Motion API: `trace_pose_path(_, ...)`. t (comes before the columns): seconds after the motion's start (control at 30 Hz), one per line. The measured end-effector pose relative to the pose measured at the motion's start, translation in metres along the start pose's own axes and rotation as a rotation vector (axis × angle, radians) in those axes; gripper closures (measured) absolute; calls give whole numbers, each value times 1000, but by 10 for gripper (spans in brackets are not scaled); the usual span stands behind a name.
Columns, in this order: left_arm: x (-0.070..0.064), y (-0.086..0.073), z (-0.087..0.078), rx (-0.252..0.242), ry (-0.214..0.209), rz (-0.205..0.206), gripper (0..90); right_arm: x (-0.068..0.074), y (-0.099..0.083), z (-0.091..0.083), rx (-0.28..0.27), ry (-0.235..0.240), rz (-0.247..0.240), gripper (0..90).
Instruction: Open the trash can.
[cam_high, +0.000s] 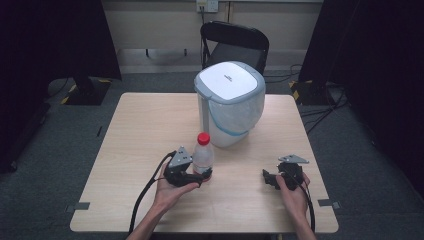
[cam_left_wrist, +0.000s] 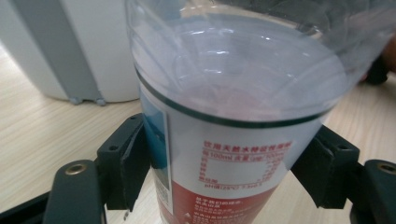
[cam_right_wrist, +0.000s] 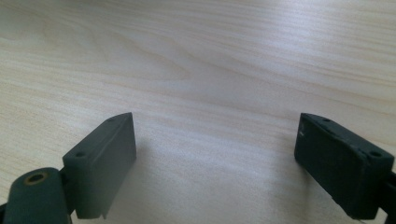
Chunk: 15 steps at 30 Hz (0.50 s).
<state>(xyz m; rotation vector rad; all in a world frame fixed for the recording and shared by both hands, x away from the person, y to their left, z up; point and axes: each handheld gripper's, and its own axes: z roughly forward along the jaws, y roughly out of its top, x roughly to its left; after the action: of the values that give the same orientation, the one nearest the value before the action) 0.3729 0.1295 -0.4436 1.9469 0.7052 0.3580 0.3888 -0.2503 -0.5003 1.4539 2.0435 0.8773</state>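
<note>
You are holding the left gripper (cam_high: 200, 176) low on the table (cam_high: 135, 130), its jaws closing on both sides of the labelled lower part of the bottle (cam_high: 203, 156), which is standing upright with its red cap (cam_high: 203, 138) on, just in front of the white bin (cam_high: 229, 102). In the left gripper view both pads are pressing against the bottle (cam_left_wrist: 233, 140). Your right gripper (cam_high: 270, 179) is resting well off to the right, its jaws standing wide apart over bare table (cam_right_wrist: 210, 70).
</note>
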Motion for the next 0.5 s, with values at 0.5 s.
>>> trace_pose_path(0.5,59,-41,-71,-3,206,-120,276,0,0,0,0,0,0,116)
